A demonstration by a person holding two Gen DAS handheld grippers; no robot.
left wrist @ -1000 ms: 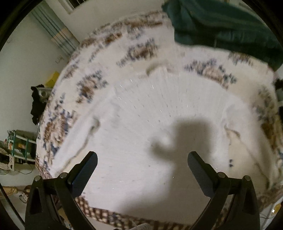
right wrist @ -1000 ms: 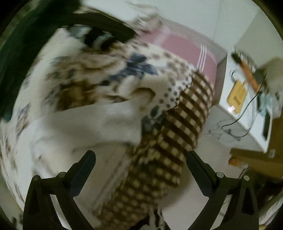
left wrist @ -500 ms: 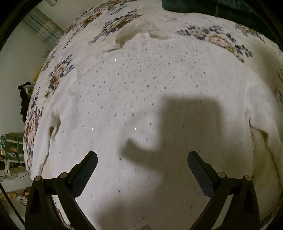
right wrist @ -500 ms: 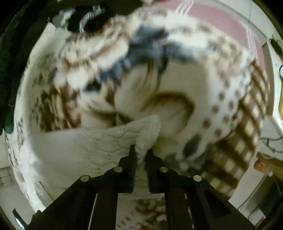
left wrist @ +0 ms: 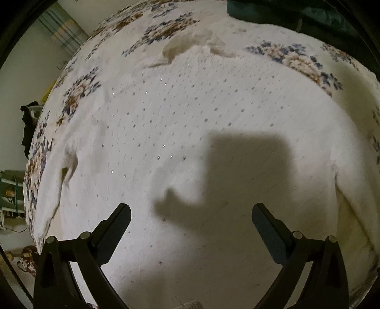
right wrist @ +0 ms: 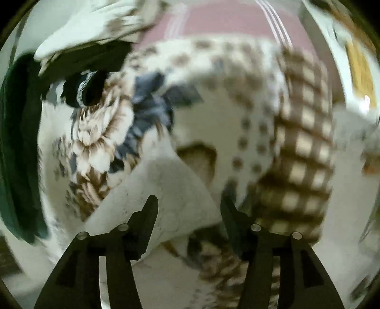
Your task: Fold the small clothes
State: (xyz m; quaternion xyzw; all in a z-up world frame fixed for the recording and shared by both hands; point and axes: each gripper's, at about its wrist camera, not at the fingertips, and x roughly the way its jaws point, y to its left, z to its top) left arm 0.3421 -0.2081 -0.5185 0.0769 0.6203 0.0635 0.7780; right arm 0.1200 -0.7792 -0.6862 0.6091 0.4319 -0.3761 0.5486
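Since half a second ago: right gripper (right wrist: 188, 206) fingers, then pinched together on a fold of the white knit garment (left wrist: 201, 147), now stand apart, with a flap of that garment (right wrist: 166, 197) lying between them (contact with the pads cannot be told; the view is blurred).

Item 1. White knit garment: spread flat on the floral bedspread (left wrist: 78, 92), small grey dots across its face, collar end crumpled at the far edge, one sleeve edge rumpled at the left.

Item 2. Left gripper (left wrist: 191, 214): fingers wide apart, holding nothing, poised over the near part of the garment; its shadow falls on the knit.

Item 3. Floral bedspread: white ground, brown and blue blooms; brown checked border (right wrist: 301, 152) along the bed's edge in the right wrist view.

Item 4. Dark green cloth (left wrist: 296, 14): at the far side of the bed, beyond the garment.

Item 5. Pink striped bedding (right wrist: 225, 19): behind the bedspread.
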